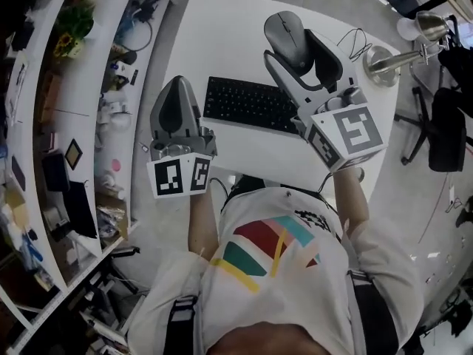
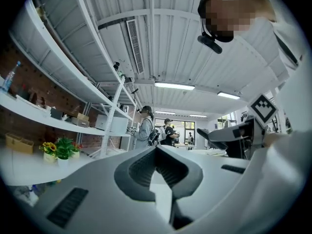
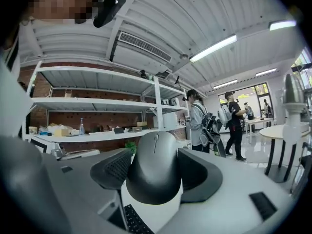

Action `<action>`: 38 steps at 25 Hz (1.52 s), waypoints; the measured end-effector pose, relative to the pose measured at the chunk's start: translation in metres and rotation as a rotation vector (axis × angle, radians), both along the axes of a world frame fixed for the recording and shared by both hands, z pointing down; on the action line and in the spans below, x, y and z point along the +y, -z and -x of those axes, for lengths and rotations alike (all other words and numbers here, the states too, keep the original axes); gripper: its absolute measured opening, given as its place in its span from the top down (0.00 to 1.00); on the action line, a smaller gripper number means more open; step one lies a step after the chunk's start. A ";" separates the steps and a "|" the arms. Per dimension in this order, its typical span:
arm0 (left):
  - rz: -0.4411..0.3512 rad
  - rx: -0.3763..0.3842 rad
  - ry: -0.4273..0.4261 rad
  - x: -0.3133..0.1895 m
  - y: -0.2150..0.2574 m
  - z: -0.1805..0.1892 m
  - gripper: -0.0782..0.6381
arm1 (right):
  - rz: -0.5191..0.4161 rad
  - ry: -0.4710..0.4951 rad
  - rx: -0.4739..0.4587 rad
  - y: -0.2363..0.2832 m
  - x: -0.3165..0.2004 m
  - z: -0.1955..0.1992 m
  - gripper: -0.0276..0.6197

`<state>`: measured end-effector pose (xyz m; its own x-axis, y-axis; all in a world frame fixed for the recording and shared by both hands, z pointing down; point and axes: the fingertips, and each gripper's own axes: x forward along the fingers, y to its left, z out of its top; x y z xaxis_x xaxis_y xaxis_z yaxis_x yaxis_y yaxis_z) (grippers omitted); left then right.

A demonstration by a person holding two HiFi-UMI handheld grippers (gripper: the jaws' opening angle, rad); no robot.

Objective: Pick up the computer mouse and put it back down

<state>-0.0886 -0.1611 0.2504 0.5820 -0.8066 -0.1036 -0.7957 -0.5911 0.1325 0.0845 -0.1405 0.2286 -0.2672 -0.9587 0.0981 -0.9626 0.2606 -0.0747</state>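
The right gripper (image 3: 157, 174) clamps the rounded grey computer mouse (image 1: 287, 29) above the white table's (image 1: 222, 35) far side, past the black keyboard (image 1: 247, 103), while the left gripper (image 2: 157, 160) is closed on nothing; best to lower the mouse level onto bare tabletop before releasing.

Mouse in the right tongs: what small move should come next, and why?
Probably lower the right tongs toward the table beside the keyboard. Their jaws are clamped on the mouse, which looks lifted clear, so the pick-up seems done and only setting it down remains.
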 end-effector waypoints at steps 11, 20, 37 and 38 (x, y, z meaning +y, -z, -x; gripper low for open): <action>0.058 -0.003 0.237 -0.015 -0.035 0.097 0.83 | 0.089 0.374 0.172 -0.040 -0.055 0.127 0.48; 0.180 0.017 0.389 -0.007 -0.094 0.181 0.83 | 0.221 0.633 0.267 -0.141 -0.082 0.258 0.48; 0.344 0.032 0.454 -0.009 -0.181 0.213 0.83 | 0.487 0.753 0.466 -0.296 -0.108 0.297 0.48; 0.349 0.033 0.460 -0.011 -0.186 0.215 0.83 | 0.497 0.761 0.473 -0.303 -0.107 0.298 0.48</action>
